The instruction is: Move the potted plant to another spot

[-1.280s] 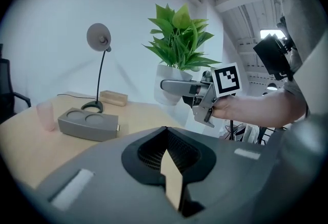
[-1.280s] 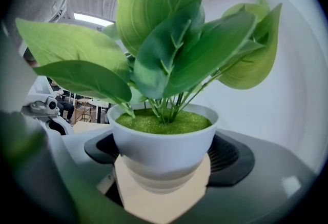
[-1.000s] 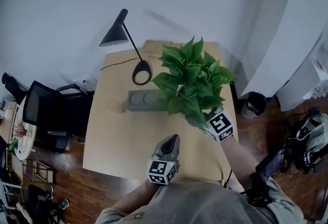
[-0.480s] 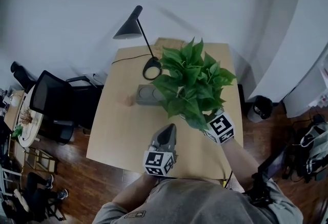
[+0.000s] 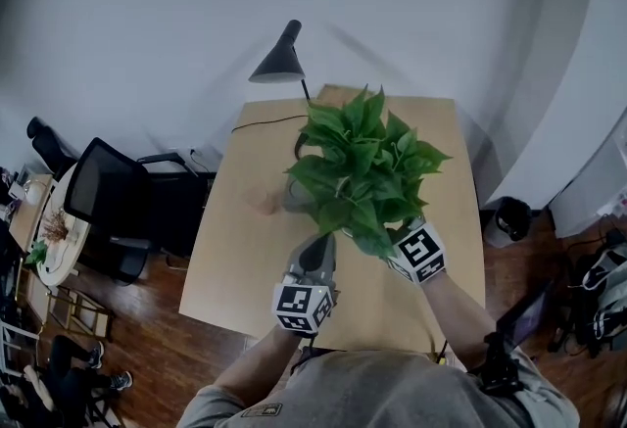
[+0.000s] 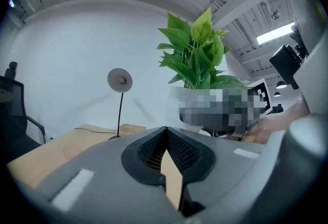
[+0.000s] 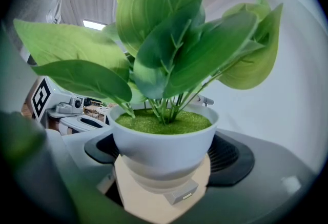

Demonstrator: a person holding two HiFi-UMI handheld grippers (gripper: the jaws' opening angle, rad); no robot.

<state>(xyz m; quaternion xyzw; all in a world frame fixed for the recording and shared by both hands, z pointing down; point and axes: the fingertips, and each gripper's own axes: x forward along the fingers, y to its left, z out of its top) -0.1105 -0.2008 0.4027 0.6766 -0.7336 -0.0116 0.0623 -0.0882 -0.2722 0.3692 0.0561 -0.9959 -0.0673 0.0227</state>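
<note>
White pot (image 7: 163, 148): gripped at its sides between the right claw's two jaws, upright; green moss-like fill at the top.
Plant (image 5: 362, 166): broad green leaves, over the middle of the table, toward its right half.
Right claw (image 5: 404, 248): closed onto the pot and holding it; tips hidden under leaves in the head view.
Left claw (image 5: 321, 246): jaws pressed together, nothing between them; just left of the plant, over the table's near part.
Table (image 5: 240, 260): tan wood; cannot tell whether the pot's base touches it.
Lamp (image 5: 279, 64): black, cone shade, at the far edge behind the plant.
Grey block (image 5: 294, 198): on the table, mostly hidden by leaves.
Chair (image 5: 108, 206): black, left of the table.
</note>
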